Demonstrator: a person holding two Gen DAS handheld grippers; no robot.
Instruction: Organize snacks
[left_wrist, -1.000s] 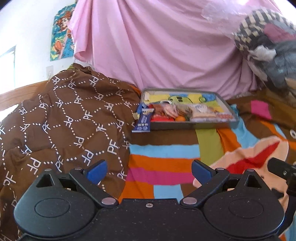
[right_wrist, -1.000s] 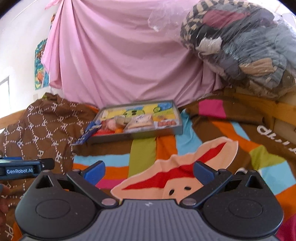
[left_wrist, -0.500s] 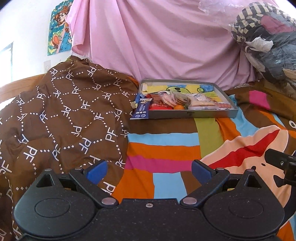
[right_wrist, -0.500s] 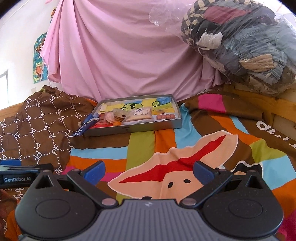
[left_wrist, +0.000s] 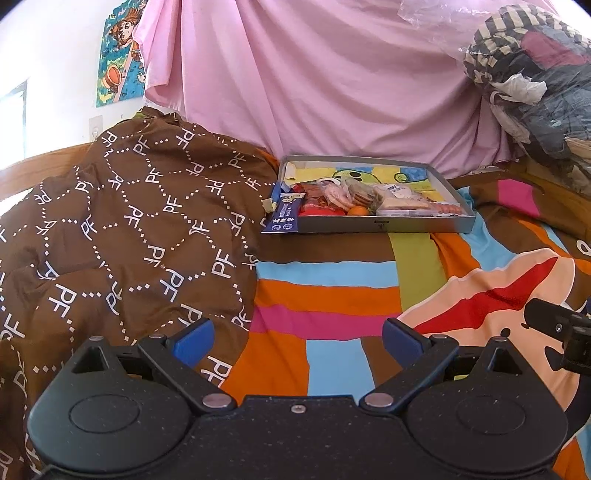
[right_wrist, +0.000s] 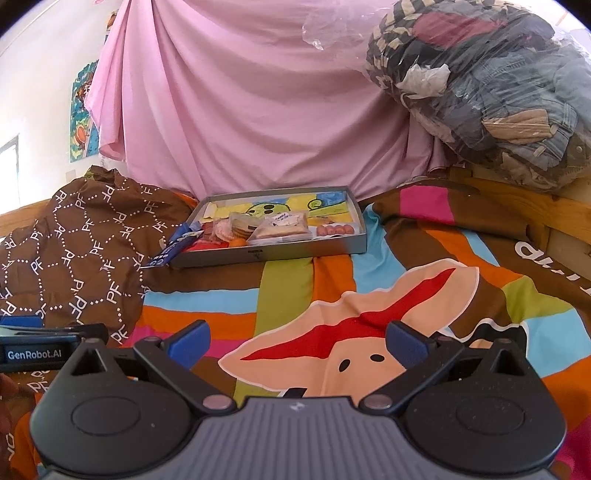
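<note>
A shallow grey tray (left_wrist: 424, 224) (right_wrist: 303, 251) lies on the striped bedspread, far ahead of both grippers. Inside it sit several wrapped snacks: a clear bag of biscuits (left_wrist: 402, 201) (right_wrist: 282, 227), round crackers (left_wrist: 341, 194) (right_wrist: 240, 225), a small orange (left_wrist: 358, 211) (right_wrist: 238, 242), a red packet (left_wrist: 319, 211) and a row of small sausages (right_wrist: 336, 229). A dark blue snack packet (left_wrist: 283, 218) (right_wrist: 171, 247) hangs over the tray's left end. My left gripper (left_wrist: 297, 336) is open and holds nothing. My right gripper (right_wrist: 297, 338) is open too, well short of the tray.
A rumpled brown quilt with white "PF" print (left_wrist: 122, 229) (right_wrist: 85, 240) is heaped left of the tray. A pink sheet (left_wrist: 332, 74) hangs behind. A plastic-wrapped bundle of clothes (right_wrist: 487, 92) sits at the back right on a wooden ledge. The other gripper's body (right_wrist: 33, 352) shows at the left edge.
Both cameras have tipped down and settled over the last second, so the tray sits slightly lower and steadier in view. Both grippers stay open; the snacks have not moved.
</note>
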